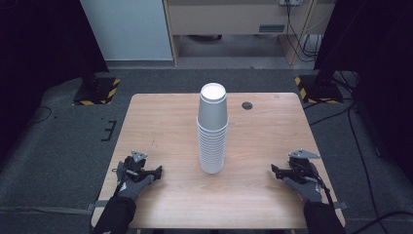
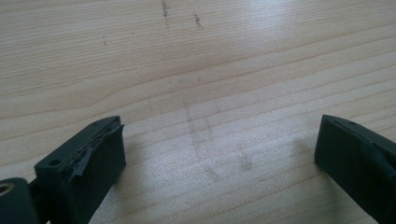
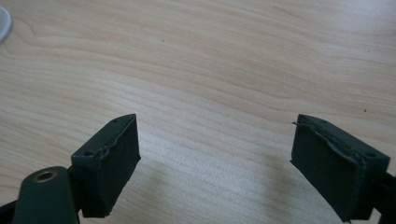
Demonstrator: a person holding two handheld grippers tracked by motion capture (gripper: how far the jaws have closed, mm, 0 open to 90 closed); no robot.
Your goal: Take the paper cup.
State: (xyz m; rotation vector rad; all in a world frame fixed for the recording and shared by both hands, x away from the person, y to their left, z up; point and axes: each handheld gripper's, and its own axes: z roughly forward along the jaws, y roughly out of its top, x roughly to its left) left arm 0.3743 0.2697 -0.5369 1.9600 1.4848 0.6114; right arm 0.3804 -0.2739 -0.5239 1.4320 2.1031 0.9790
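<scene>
Standing upright at the middle of the desk (image 1: 160, 122), the stack of paper cups (image 1: 213, 129) has its long axis vertical, mouths turned down and the flat white base of the top cup facing up. It sits between my two hands, well apart from each. My left hand-held gripper (image 1: 155, 171) rests low near the desk's near left edge, jaws spread wide with nothing but bare wood between them. My right hand-held gripper (image 1: 275, 170) lies near the near right edge, pointing inward toward the stack, its jaws equally wide and holding nothing.
</scene>
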